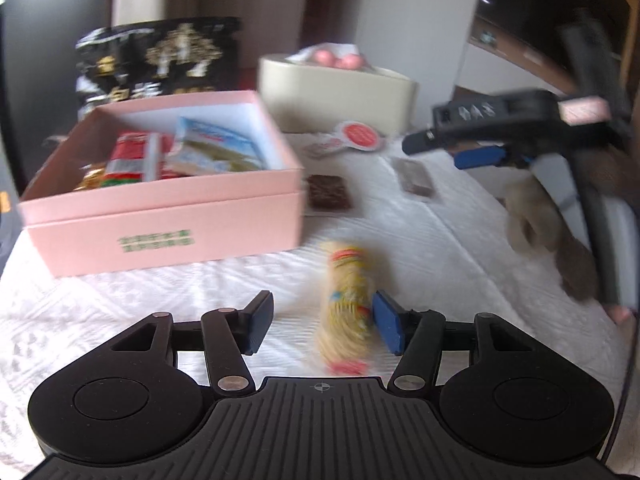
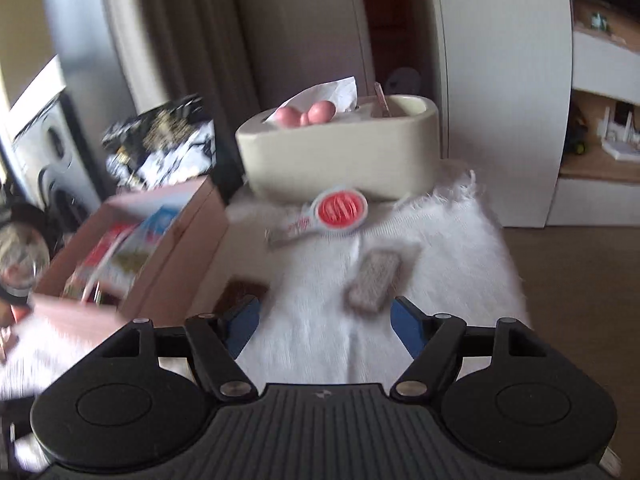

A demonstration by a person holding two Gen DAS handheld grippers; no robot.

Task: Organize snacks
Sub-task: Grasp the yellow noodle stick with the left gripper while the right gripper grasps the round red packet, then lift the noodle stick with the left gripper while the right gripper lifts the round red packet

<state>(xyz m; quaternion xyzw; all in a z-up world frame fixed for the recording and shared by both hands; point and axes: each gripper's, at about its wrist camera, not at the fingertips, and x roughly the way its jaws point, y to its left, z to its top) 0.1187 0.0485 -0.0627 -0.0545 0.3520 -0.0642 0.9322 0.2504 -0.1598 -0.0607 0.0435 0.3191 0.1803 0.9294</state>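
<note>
In the left wrist view, the left gripper (image 1: 322, 326) fills the lower part of the frame with its jaws spread apart. A yellow snack packet (image 1: 347, 304) lies on the white cloth (image 1: 160, 300) between them, close against the inside of the right-hand blue pad, with a clear gap to the left-hand pad; blur hides whether that pad touches it, and nothing is clenched. Above and left of the jaws sits the pink box (image 1: 168, 216), open, with red, gold and blue-white packets inside. To its right, mid-frame, a dark brown bar (image 1: 330, 192) lies just beside the box corner, and a second wrapped bar (image 1: 414, 178) lies further right. A round red-labelled packet (image 1: 358, 136) rests higher up, before a cream container (image 1: 340, 92). A black patterned bag (image 1: 160, 60) stands behind the box at upper left. The right gripper (image 1: 472, 148) hangs at the right edge.

In the right wrist view, the right gripper (image 2: 324, 324) stands released and empty. The wrapped bar (image 2: 374, 284) lies just beyond the jaws, nearer the right-hand pad. The dark bar (image 2: 244, 290) peeks out above the left-hand pad. The red-labelled packet (image 2: 340, 210) sits mid-frame before the cream container (image 2: 340, 156), the pink box (image 2: 132, 256) at left. The cloth (image 2: 460, 240) is fluffy-edged; brown floor (image 2: 580, 280) and white shelving (image 2: 592, 120) fill the right.
</note>
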